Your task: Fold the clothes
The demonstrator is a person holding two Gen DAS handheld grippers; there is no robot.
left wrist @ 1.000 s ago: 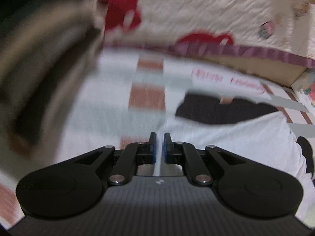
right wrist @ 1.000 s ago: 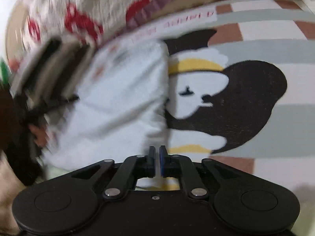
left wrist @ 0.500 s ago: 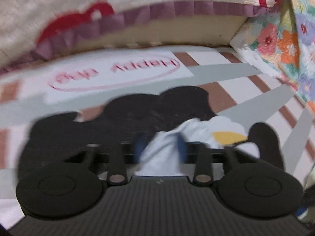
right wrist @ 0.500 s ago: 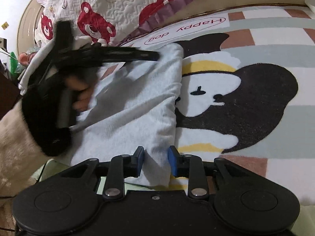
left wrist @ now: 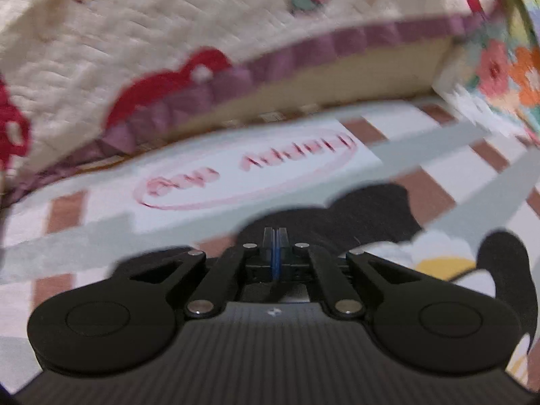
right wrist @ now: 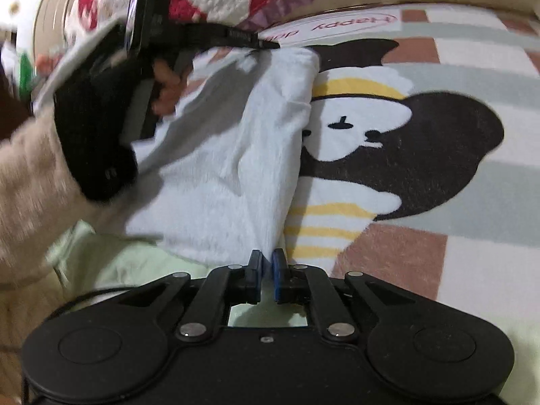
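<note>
A: Wide look at the floor here: a striped rug (right wrist: 472, 175) in grey, white and brown, with a big black-and-white cartoon dog (right wrist: 405, 141) printed across the centre right.

B: And the white garment (right wrist: 222, 155)?

A: Lying on the rug, left of centre. Behind it, upper left, a quilted bedspread (left wrist: 168, 33) with red bears and a purple frill hangs over a bed edge.

B: The tools?

A: The left gripper (left wrist: 275, 236) has its jaws pressed fully together at the garment's far corner; whether cloth is caught there I can't tell. The right gripper (right wrist: 266, 260) is closing, bottom centre, with the garment's near edge between its pads
</note>
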